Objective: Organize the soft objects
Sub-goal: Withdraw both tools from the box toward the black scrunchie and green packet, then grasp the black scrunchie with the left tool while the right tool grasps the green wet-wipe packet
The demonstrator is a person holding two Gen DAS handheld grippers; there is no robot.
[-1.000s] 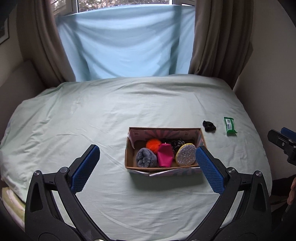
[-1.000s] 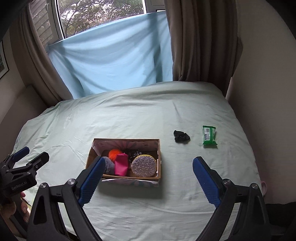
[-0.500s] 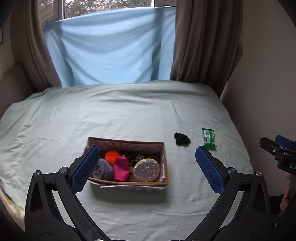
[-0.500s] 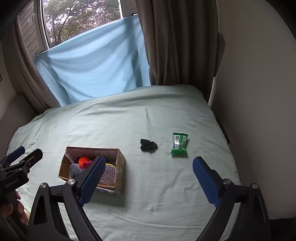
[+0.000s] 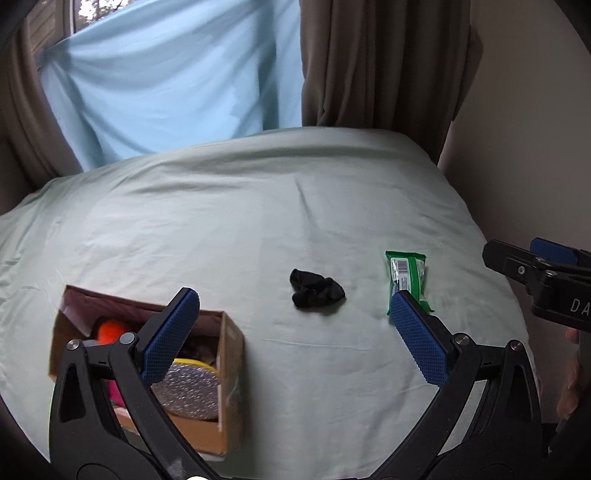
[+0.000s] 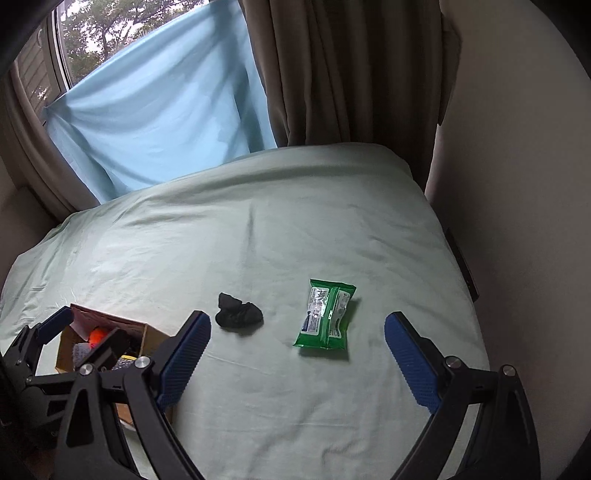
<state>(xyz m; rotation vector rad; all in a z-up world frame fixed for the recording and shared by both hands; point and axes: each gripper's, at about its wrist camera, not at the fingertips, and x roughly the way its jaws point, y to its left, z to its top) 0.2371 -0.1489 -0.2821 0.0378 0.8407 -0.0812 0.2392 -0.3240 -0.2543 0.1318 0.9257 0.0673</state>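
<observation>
Since soft and light, pinch green wipes pack [image 6: 327, 315] across middle between spread, empty right gripper [image 6: 297, 360] pads [image 6: 410, 354].

A bed [image 6: 295, 229] in pale green sheet fills the room. Behind it, a light-blue cloth [image 6: 166, 103] covers the window [image 6: 96, 33], flanked by brown curtains [image 6: 351, 74]; a beige wall [image 6: 517, 166] stands beside.
</observation>
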